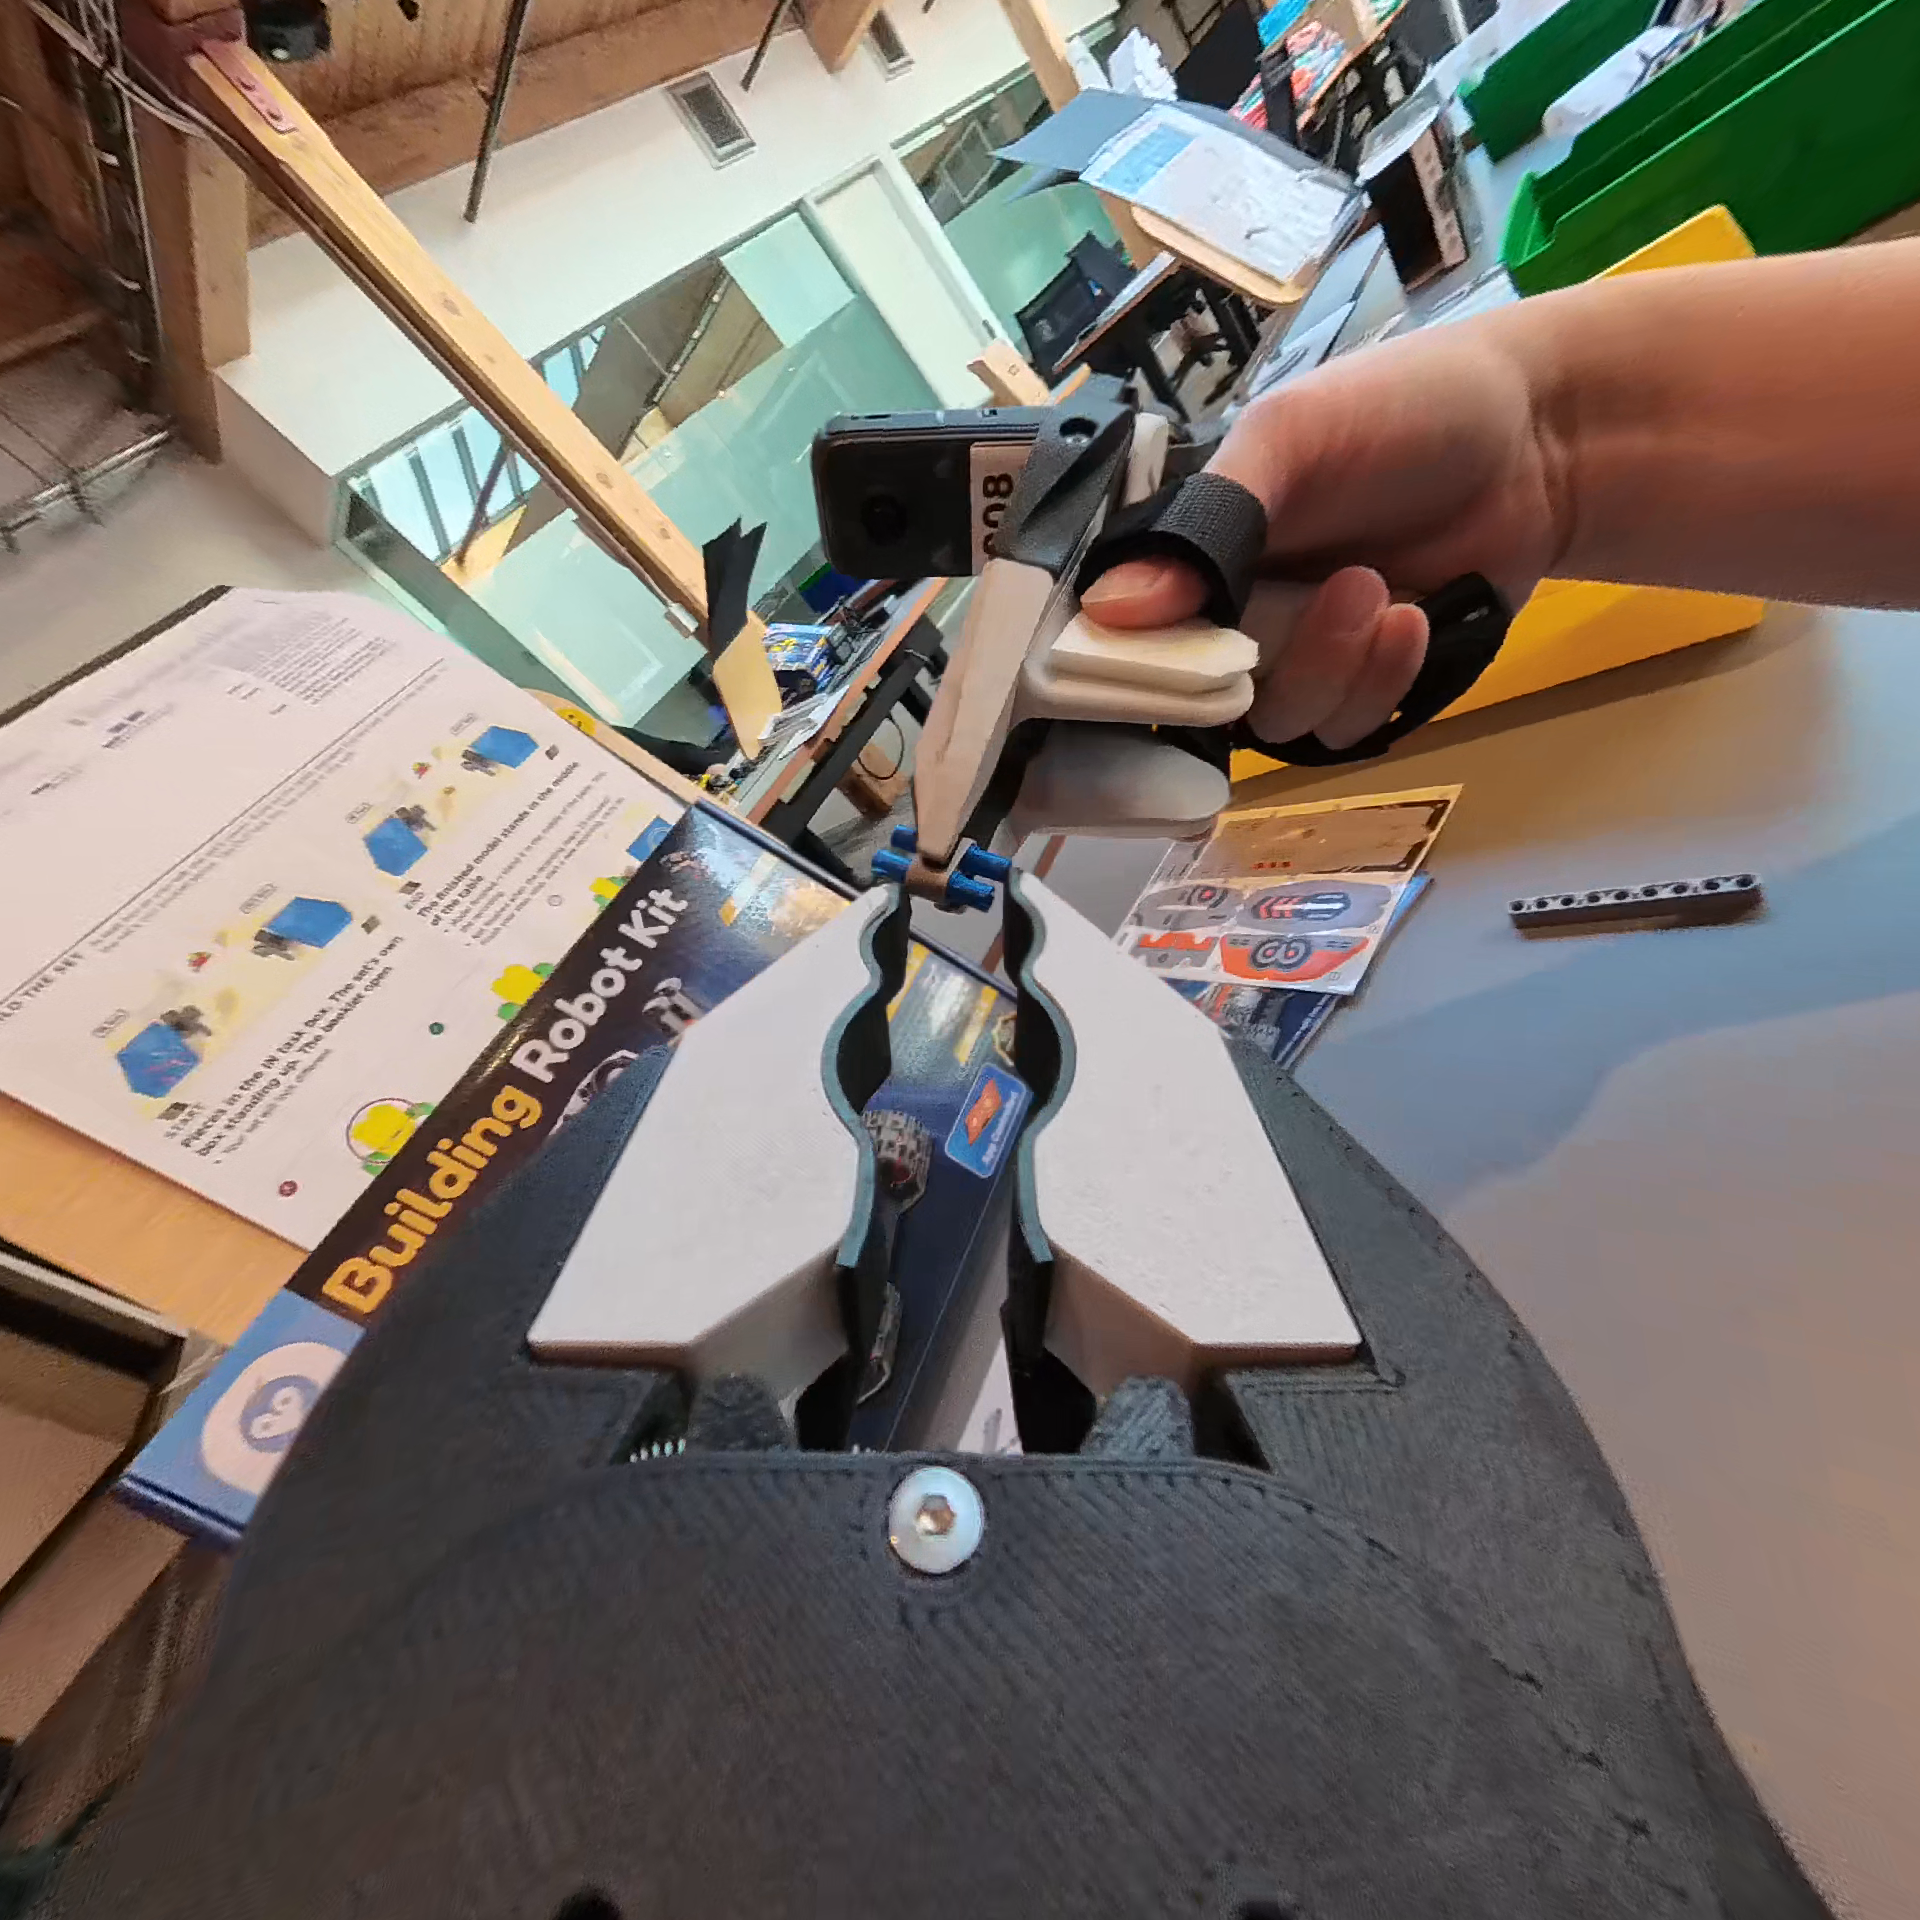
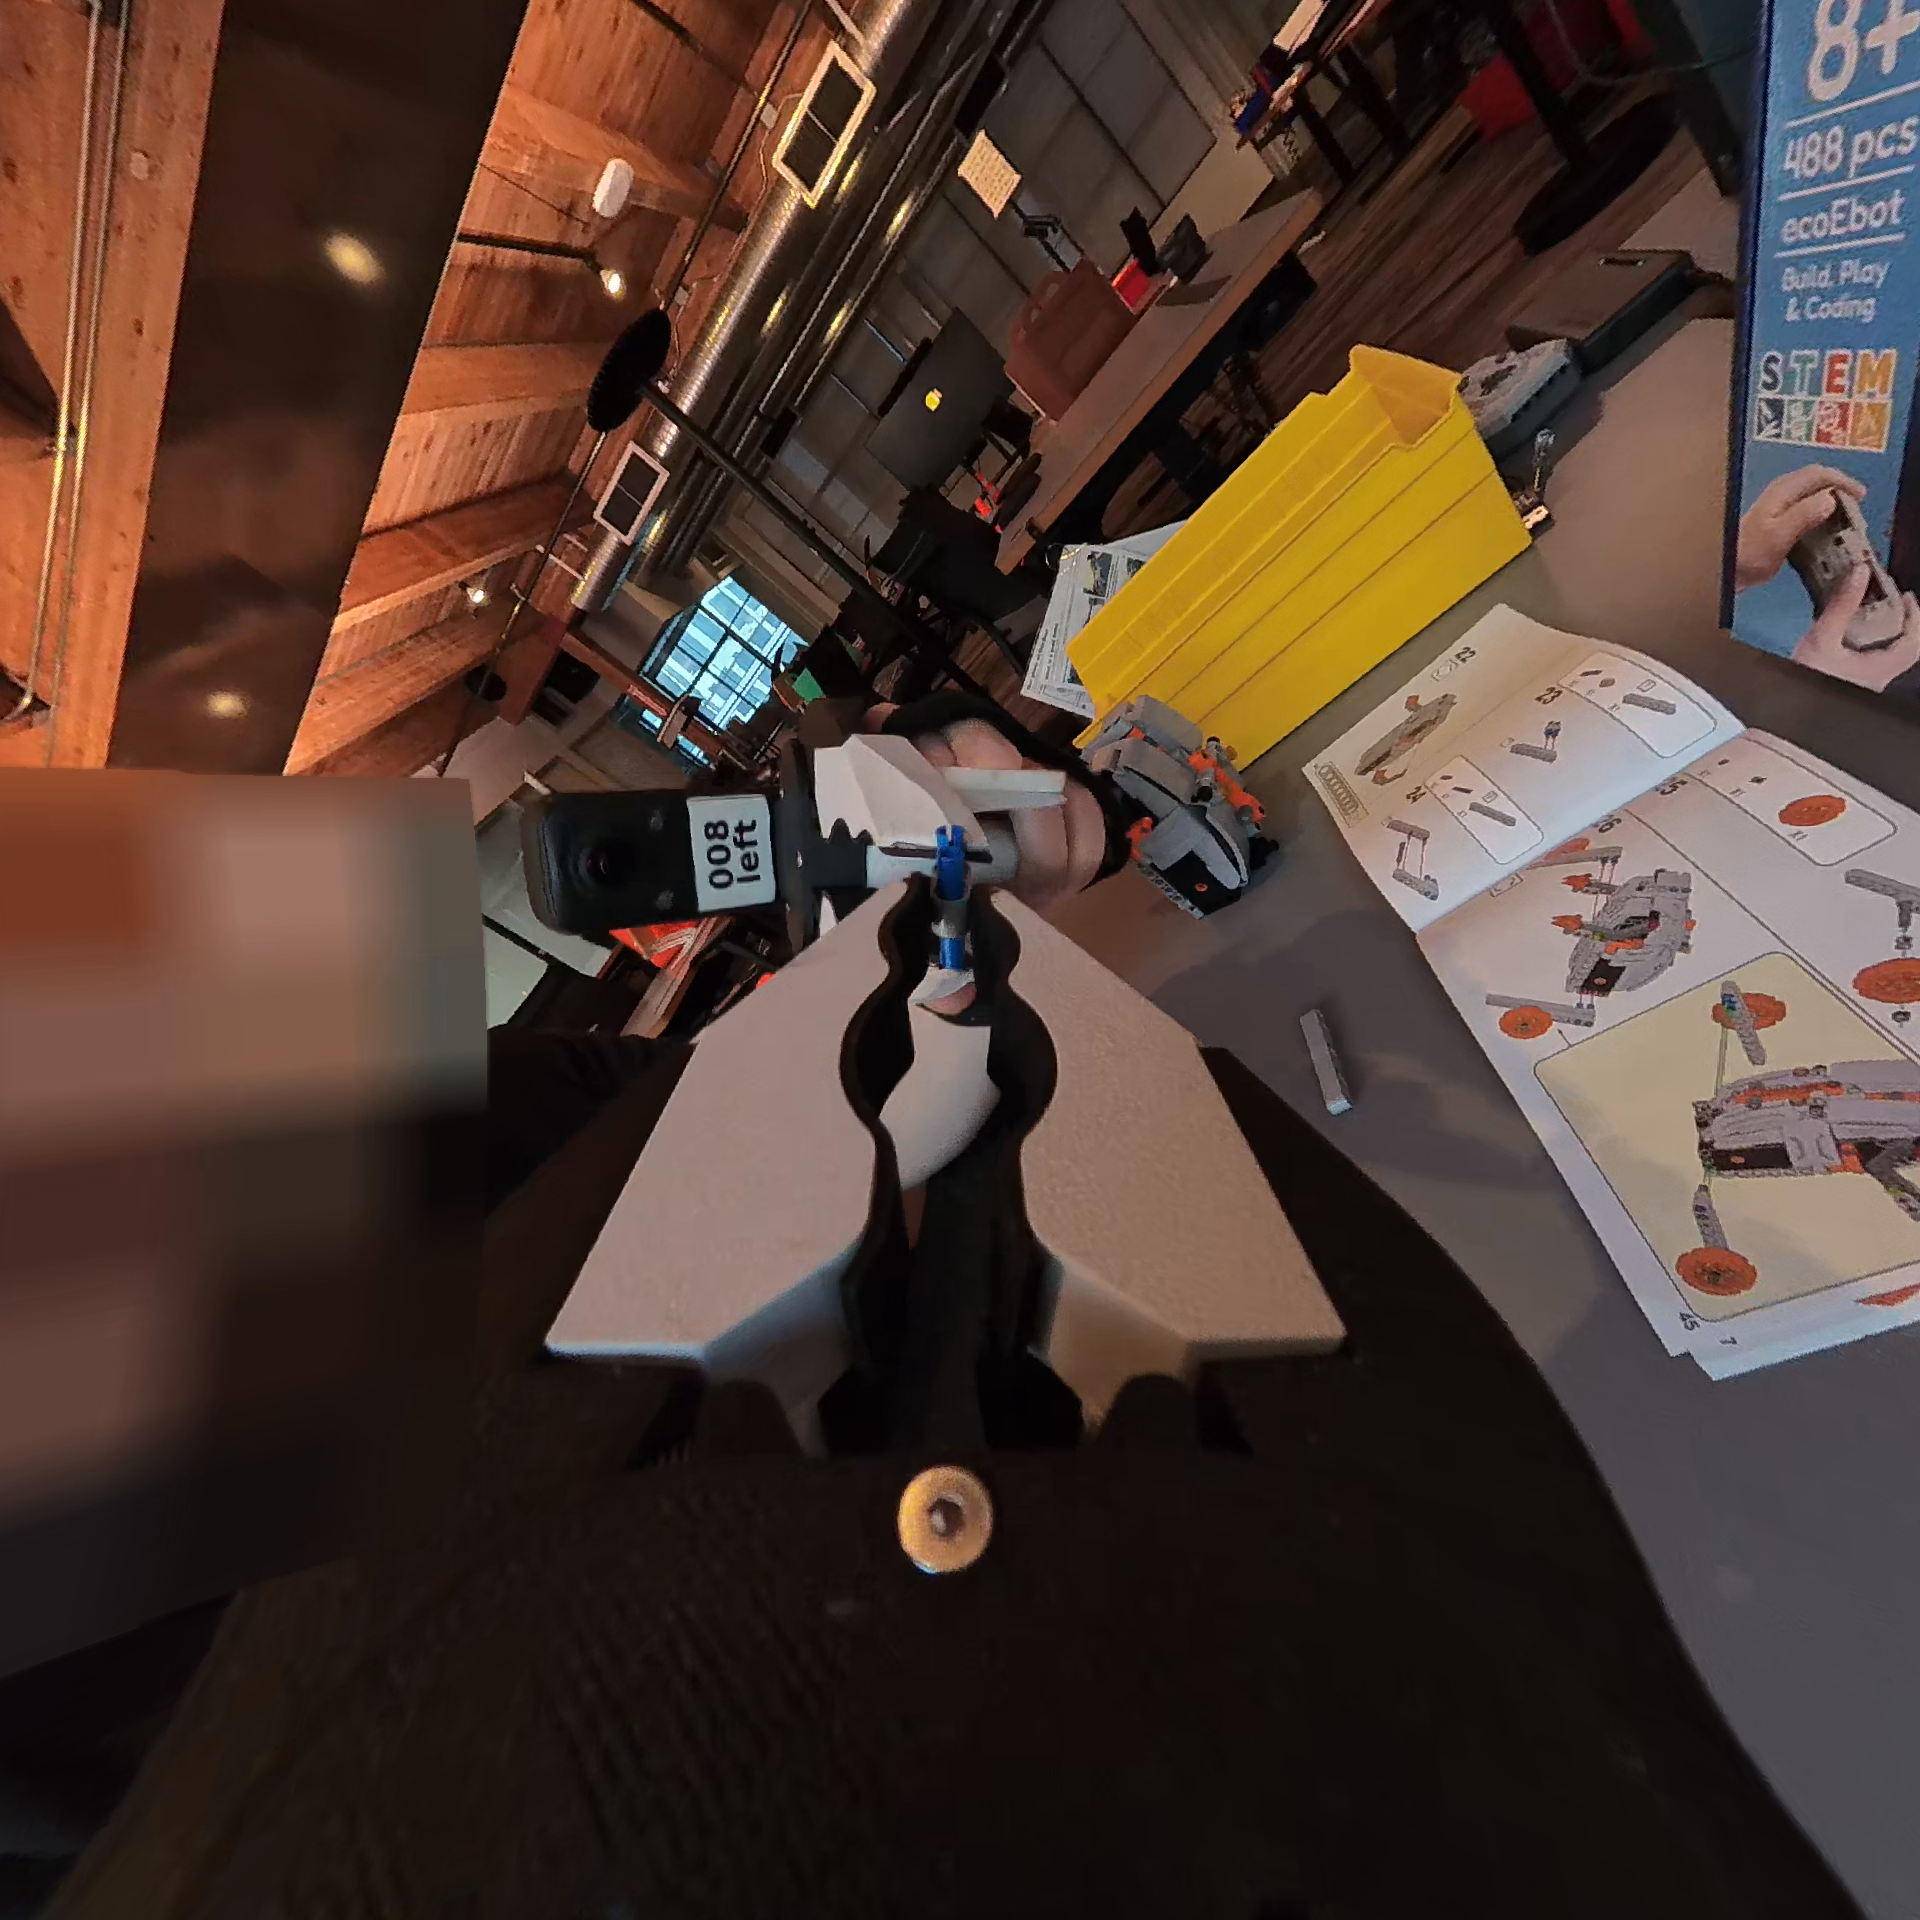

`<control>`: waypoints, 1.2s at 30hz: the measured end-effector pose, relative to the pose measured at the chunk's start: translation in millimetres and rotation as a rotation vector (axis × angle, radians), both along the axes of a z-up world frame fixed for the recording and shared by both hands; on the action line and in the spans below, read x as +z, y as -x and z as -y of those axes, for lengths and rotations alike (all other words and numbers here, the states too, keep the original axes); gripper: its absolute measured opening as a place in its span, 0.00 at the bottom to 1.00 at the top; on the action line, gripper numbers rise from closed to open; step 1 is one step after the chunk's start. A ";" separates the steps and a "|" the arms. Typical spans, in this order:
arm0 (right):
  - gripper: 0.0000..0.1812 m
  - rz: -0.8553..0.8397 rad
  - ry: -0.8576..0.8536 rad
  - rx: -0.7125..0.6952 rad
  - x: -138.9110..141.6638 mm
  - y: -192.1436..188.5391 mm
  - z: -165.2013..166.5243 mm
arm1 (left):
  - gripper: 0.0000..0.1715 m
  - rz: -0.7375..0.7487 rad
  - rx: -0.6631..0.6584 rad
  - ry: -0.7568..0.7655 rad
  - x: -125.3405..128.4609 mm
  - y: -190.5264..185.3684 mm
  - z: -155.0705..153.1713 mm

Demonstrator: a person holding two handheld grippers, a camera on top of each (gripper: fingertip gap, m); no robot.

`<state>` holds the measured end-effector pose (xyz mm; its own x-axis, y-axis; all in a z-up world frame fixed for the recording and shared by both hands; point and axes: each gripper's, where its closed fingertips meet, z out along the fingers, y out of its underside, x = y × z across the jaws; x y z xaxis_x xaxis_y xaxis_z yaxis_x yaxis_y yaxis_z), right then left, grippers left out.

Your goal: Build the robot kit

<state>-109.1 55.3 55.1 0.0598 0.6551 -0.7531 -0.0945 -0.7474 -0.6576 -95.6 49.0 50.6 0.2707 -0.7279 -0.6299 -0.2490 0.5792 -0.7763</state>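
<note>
A small grey connector with blue pins (image 1: 940,878) is held in the air above the table between both grippers. My left gripper (image 1: 951,899) has its jaws nearly together with the piece at their tips. My right gripper (image 1: 940,847), held by a hand (image 1: 1382,499), comes down from above and pinches the same piece. In the right wrist view the piece (image 2: 948,899) sits between my right gripper's (image 2: 951,906) tips, and the left gripper (image 2: 940,847) meets it from the far side.
A grey beam (image 1: 1636,899) lies on the grey table, also in the right wrist view (image 2: 1327,1060). Nearby are a sticker sheet (image 1: 1288,914), a kit box (image 1: 582,1039), printed sheets (image 1: 260,831), an open booklet (image 2: 1662,987), a part-built model (image 2: 1184,821) and a yellow bin (image 2: 1299,561). Left and right tips are no more than a few centimetres apart.
</note>
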 end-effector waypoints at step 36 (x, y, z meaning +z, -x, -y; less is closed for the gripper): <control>0.04 0.719 -0.724 0.381 -217.7 63.4 14.0 | 0.02 0.060 -0.145 0.146 34.2 47.2 5.3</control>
